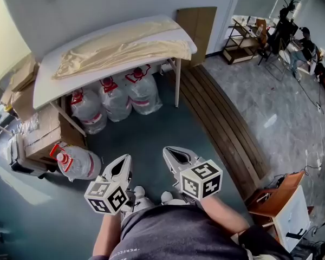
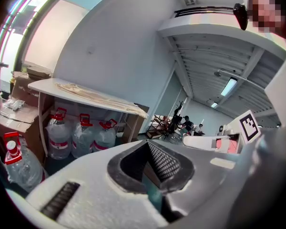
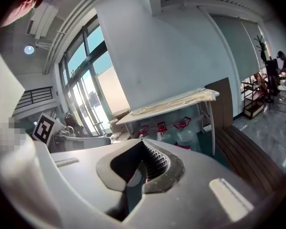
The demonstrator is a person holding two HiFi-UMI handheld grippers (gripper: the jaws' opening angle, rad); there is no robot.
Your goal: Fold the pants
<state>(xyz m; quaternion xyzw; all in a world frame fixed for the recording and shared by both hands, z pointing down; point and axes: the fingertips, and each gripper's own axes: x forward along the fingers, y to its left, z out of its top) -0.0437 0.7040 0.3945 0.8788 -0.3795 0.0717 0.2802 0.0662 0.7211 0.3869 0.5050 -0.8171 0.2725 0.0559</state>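
White table [image 1: 47, 85] at upper left of the frame, beige pants [image 1: 119, 47] spread along its top, well apart from left gripper [image 1: 123, 161] and right gripper [image 1: 171, 153] at bottom centre, both clenched on nothing.

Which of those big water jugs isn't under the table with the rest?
The jug beside the cardboard boxes, out on the floor. The other three jugs stand in a row under the white table.

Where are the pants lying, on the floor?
No, the beige pants lie spread on top of the white table, above the water jugs stored underneath.
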